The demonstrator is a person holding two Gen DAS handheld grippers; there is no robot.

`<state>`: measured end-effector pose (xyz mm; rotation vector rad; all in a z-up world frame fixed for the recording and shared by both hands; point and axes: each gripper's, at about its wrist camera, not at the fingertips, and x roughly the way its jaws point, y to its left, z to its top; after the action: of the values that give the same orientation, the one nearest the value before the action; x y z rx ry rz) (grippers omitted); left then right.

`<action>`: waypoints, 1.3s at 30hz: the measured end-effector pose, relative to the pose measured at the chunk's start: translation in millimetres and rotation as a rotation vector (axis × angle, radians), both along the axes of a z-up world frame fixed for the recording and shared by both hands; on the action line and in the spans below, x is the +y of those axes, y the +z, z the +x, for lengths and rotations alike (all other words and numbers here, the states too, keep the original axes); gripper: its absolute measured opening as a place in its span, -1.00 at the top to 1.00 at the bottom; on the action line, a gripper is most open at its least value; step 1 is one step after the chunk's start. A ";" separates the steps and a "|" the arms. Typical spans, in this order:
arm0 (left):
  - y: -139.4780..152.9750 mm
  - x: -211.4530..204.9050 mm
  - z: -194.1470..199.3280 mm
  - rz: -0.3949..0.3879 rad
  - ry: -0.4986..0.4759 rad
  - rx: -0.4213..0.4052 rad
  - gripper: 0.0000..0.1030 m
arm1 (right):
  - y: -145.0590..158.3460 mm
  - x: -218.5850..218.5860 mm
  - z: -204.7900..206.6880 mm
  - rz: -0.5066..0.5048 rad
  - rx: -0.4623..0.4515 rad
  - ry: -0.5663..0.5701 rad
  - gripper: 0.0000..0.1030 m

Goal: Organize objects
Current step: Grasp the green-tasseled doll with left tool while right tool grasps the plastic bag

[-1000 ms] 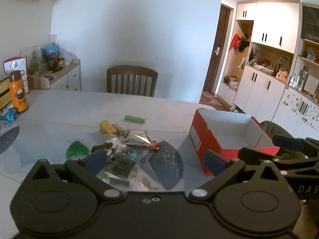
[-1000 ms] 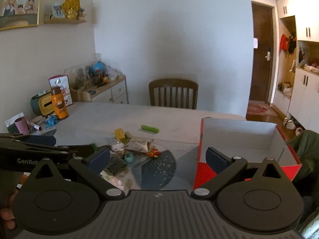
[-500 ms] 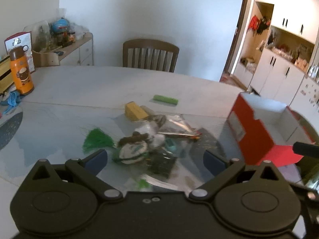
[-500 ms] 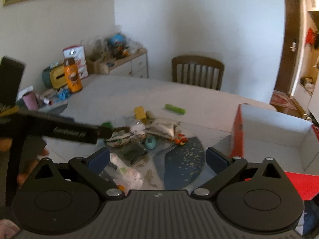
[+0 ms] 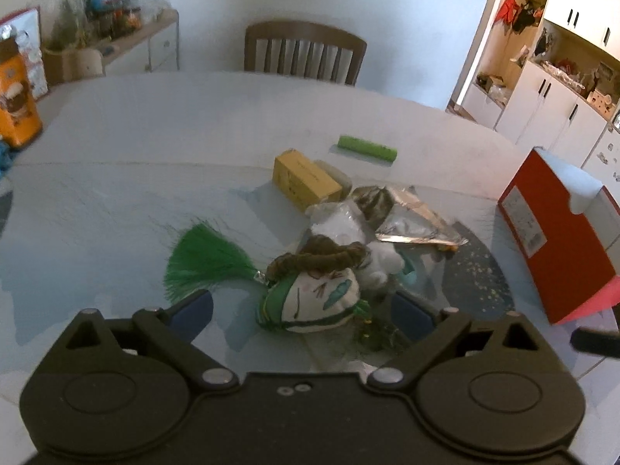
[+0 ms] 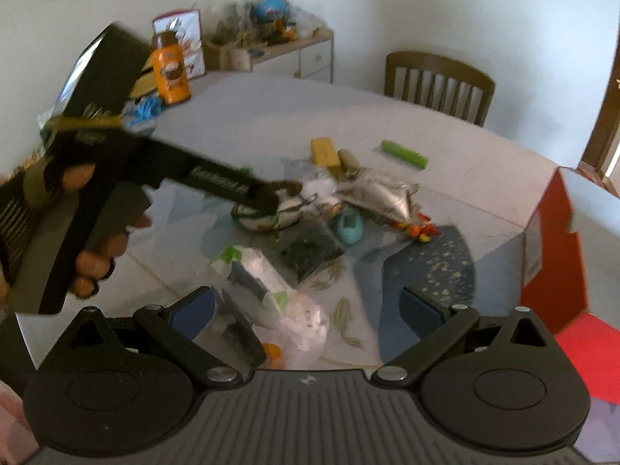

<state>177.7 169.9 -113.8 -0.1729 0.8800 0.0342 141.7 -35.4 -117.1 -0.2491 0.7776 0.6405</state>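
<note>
Left wrist view — the left gripper [image 5: 300, 312] is down over the near edge of the pile, its jaws spread wide and holding nothing. The painted pouch [image 5: 316, 302] with the green trim lies straight ahead between the two blue pads, slightly right of centre, long axis running left to right across the gap. Whether the pads touch it yet I cannot tell. Its green tassel [image 5: 203, 259] fans out to the far left, and a brown cord [image 5: 317, 257] lies along its far side.

Right wrist view — the right gripper [image 6: 306, 310] hangs back over the near end of the worktop [image 6: 271, 116], jaws equally wide, nothing held, a clear plastic bag [image 6: 286, 310] below it. The left gripper is plainly the nearer one to the pouch.

The red box [image 5: 558, 240] stands open at the right, well apart from the pile. A yellow box [image 5: 304, 178] and a green stick [image 5: 366, 147] lie further off.
</note>
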 end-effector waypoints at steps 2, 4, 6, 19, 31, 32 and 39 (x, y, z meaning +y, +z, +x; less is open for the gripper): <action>-6.1 4.6 8.0 -0.013 0.002 0.022 -0.78 | -6.4 8.5 1.9 -0.023 0.011 0.019 -0.88; -11.0 9.7 13.7 -0.047 0.009 0.036 -0.76 | -11.2 15.8 3.9 -0.043 0.012 0.029 -0.87; -14.3 13.7 18.7 -0.084 0.009 0.044 -0.74 | -15.6 22.3 7.1 -0.049 0.019 0.043 -0.81; -30.5 24.5 34.0 -0.209 0.008 0.095 -0.45 | -36.0 48.5 19.5 -0.105 0.077 0.111 -0.08; -27.5 20.6 28.8 -0.180 -0.003 0.083 -0.27 | -34.7 51.9 11.8 -0.131 0.069 0.126 0.52; -26.7 20.9 27.8 -0.175 -0.005 0.084 -0.25 | -34.1 51.3 10.8 -0.135 0.064 0.127 0.66; -15.4 22.3 16.0 -0.173 -0.023 0.094 -0.21 | -27.1 40.3 0.8 -0.156 0.061 0.108 0.84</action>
<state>193.8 192.2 -129.2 -0.3255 0.9787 -0.0558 142.5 4.9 -144.2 -0.4174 0.8786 0.6927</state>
